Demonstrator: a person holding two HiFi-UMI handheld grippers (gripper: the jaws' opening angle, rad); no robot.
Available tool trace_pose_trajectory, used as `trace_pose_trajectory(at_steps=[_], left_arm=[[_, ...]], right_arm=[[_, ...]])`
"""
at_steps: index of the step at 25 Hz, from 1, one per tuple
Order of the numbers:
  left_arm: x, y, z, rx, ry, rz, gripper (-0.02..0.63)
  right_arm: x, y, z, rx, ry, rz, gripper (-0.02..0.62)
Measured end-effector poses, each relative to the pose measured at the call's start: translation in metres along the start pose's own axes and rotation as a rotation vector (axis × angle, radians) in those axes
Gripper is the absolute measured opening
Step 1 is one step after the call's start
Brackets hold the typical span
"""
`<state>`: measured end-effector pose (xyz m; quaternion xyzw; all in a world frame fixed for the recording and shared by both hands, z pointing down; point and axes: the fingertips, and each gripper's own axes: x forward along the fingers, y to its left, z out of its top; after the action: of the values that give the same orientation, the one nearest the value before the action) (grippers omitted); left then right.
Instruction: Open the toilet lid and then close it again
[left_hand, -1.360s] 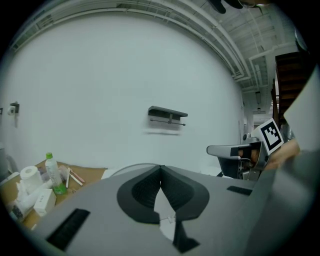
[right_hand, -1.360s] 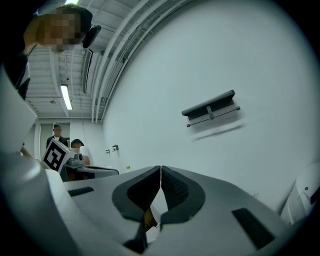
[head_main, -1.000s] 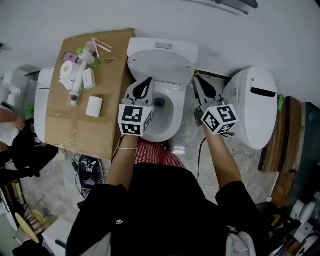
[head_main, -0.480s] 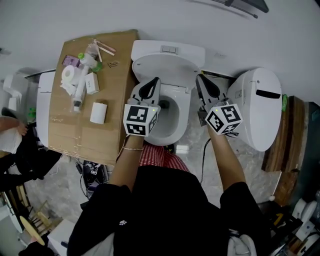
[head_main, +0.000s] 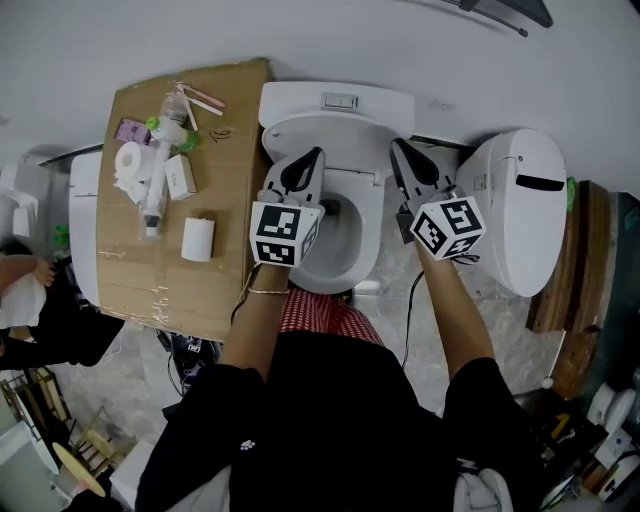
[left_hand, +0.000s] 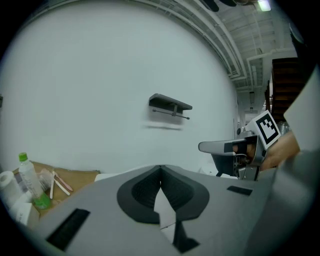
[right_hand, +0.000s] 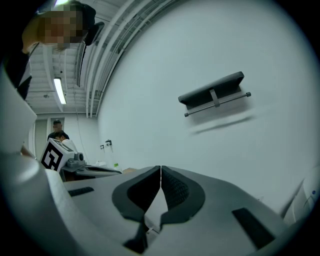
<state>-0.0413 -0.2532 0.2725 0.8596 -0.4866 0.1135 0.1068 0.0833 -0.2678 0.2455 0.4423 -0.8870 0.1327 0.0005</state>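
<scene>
Head view, looking steeply down. A white toilet (head_main: 372, 215) sat in the upper centre of the frame, its bowl open. The lid (head_main: 335, 133) stood raised, leaning back toward the tank at the top of the frame.

The left gripper (head_main: 316, 153) hung over the left side of the bowl, tips pointing up-frame and close to the lid's lower edge. Whether they touched it could not be told. The right gripper (head_main: 396, 146) hung just off the toilet's right rim. In each gripper view the jaws met at the tips with nothing between them, and looked out at a bare white wall with a small dark shelf (left_hand: 170, 105).

The lid looked like smooth, stiff plastic – probably light, hinged at the back, and likely slippery to a pinch. Its free edge, opposite the hinge, seemed the best place to take it, by hooking or pressing with the closed tips. Let go early, it would probably drop and slam, so it wanted a guided descent.

Left of the toilet and touching its side lay a cardboard sheet (head_main: 140, 260) carrying a paper roll (head_main: 199, 239), a small box (head_main: 180, 176) and a bottle (head_main: 165, 130). At the right of the frame stood a second toilet (head_main: 525, 210) with its lid shut, near the right gripper – a tight spot for that arm. Nothing stood between the grippers and the lid.
</scene>
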Motion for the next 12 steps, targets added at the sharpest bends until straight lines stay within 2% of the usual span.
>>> trace_pose_trajectory(at_steps=[12], left_arm=[[0.031,0.016,-0.011,-0.016,0.03,-0.04,0.005]], right_arm=[[0.045,-0.012,-0.017,-0.039,0.113,0.019,0.02]])
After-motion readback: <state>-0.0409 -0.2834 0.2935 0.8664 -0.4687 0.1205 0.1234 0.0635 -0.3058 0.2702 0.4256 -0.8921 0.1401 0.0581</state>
